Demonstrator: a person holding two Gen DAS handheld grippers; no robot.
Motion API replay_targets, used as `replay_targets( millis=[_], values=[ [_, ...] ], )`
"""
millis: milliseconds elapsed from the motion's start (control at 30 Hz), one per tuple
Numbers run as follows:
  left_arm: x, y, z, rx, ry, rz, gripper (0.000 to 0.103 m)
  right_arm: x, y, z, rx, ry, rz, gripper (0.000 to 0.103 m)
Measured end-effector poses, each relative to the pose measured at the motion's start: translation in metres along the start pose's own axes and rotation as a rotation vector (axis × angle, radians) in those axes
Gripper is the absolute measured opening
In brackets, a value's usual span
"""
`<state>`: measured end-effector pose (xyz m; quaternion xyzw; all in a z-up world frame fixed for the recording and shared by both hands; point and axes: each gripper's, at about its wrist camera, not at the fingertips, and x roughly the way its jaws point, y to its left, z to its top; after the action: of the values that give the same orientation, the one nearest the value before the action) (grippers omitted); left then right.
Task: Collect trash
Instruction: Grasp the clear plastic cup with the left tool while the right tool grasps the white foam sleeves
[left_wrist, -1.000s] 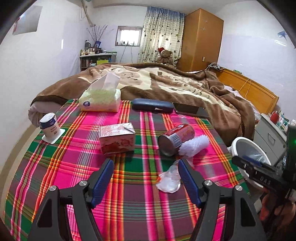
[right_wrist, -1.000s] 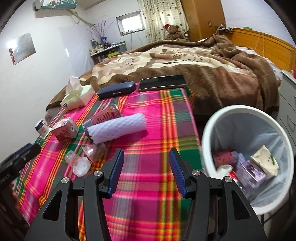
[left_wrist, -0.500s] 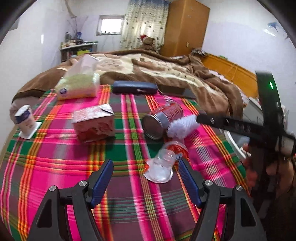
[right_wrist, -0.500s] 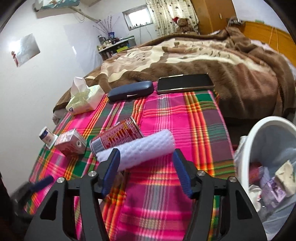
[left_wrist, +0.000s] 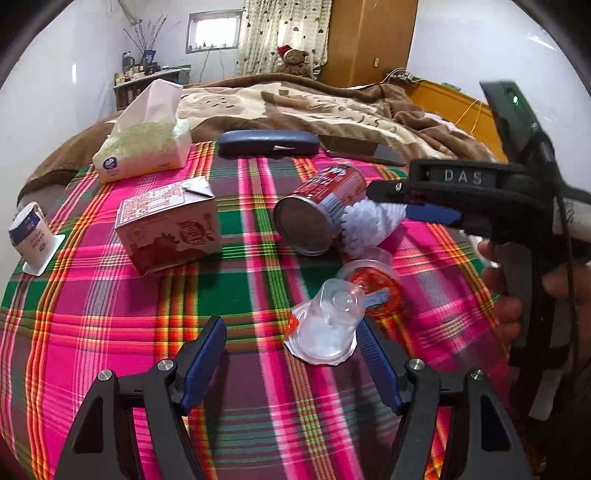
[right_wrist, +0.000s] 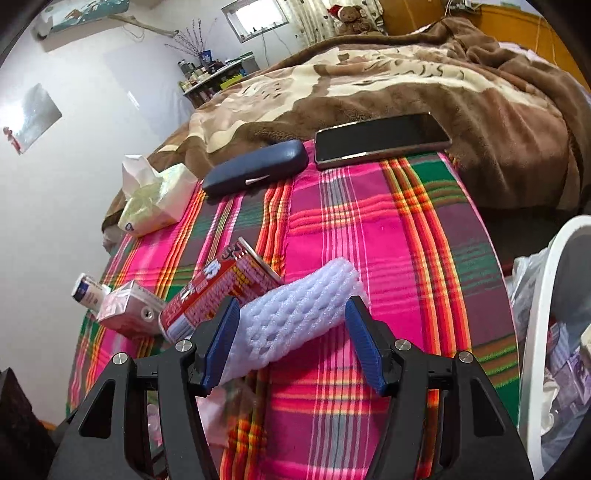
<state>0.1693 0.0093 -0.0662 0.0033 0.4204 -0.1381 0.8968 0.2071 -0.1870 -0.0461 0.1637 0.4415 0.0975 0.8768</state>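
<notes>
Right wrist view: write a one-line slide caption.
Open right gripper straddles the white foam net beside a red can on the plaid cloth, white trash bin at right.

Our left gripper (left_wrist: 290, 358) fills the lower centre of its own view, angled down, blue fingers (left_wrist: 205, 360) parted with nothing pressed between them. Our right gripper (right_wrist: 291, 343) sits low in its frame, jaws apart. In the left view it reaches in from the right edge, our hand (left_wrist: 517, 291) gripping its handle.
</notes>
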Motion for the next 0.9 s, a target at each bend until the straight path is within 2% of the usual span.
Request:
replay_targets(
  millis=[67,167,300,333,433,567,700,833,900],
  values=[
    [0.002,0.005,0.0,-0.023,0.007,-0.014,0.072,0.003,0.004,0.002,-0.02,-0.008,-0.026,0.061],
    [0.005,0.013,0.002,-0.05,0.015,0.031,0.072,0.006,0.003,0.006,-0.042,-0.004,-0.096,0.061],
    [0.003,0.023,0.003,-0.087,0.006,0.03,0.072,0.001,-0.005,0.007,-0.046,-0.041,-0.188,0.061],
    [0.004,0.025,0.004,-0.089,0.008,0.04,0.072,0.0,-0.007,0.007,-0.036,-0.041,-0.184,0.061],
    [0.006,0.028,0.006,-0.103,0.01,0.026,0.072,0.001,-0.013,0.004,-0.014,0.004,-0.087,0.061],
    [0.008,0.03,0.01,-0.101,0.008,0.033,0.072,-0.016,-0.014,-0.004,-0.052,-0.075,-0.159,0.061],
    [0.013,0.035,0.016,-0.113,0.007,0.026,0.072,-0.017,-0.017,-0.011,-0.074,-0.017,-0.103,0.061],
    [0.017,0.037,0.018,-0.125,0.005,0.014,0.072,-0.012,-0.012,-0.02,-0.133,0.007,-0.127,0.061],
    [0.018,0.039,0.018,-0.136,0.009,0.009,0.072,-0.007,-0.013,-0.022,-0.127,0.027,-0.098,0.061]
  ],
)
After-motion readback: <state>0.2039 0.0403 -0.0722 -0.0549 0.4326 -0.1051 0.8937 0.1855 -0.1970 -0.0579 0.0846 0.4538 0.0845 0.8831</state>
